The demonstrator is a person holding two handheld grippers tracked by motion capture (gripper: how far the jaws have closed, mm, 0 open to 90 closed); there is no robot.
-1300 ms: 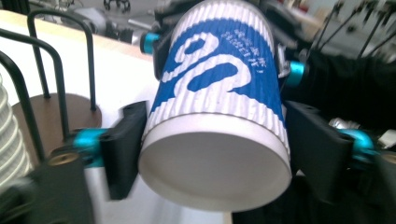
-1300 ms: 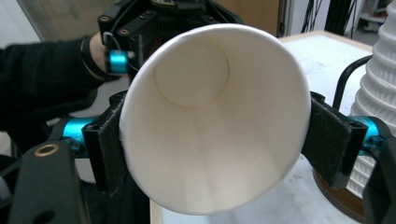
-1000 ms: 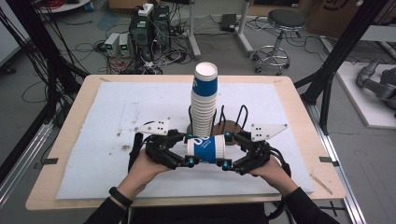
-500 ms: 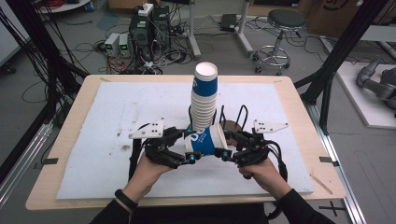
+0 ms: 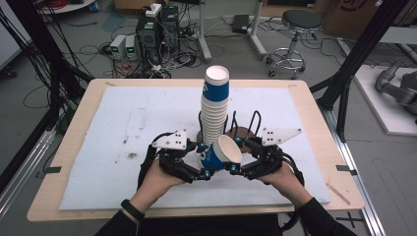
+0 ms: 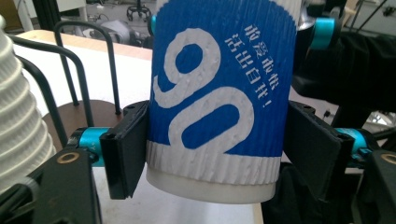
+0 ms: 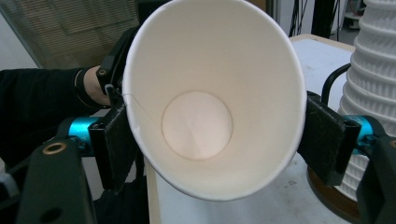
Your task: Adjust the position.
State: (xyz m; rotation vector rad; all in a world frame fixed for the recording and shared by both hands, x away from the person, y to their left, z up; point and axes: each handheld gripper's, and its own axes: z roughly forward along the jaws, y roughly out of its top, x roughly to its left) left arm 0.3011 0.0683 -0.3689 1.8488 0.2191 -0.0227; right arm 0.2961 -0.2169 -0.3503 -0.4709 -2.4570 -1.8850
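Observation:
A blue and white paper cup hangs on its side above the table's front middle, held between both grippers, mouth tilted up to the right. My left gripper grips its base end; in the left gripper view both pads touch the ribbed cup, though these jaws have just been opening a little. My right gripper has just been closing on the rim end; in the right gripper view the cup's mouth is squeezed oval between the pads.
A tall stack of the same cups stands just behind the grippers on a brown round holder with black wire loops. A white mat covers the wooden table. Cables, equipment and a stool sit on the floor beyond.
The cup lay level between the grippers; now its mouth is tipped up to the right. The right gripper's jaws have drawn in onto the rim. Both hands have shifted only slightly.

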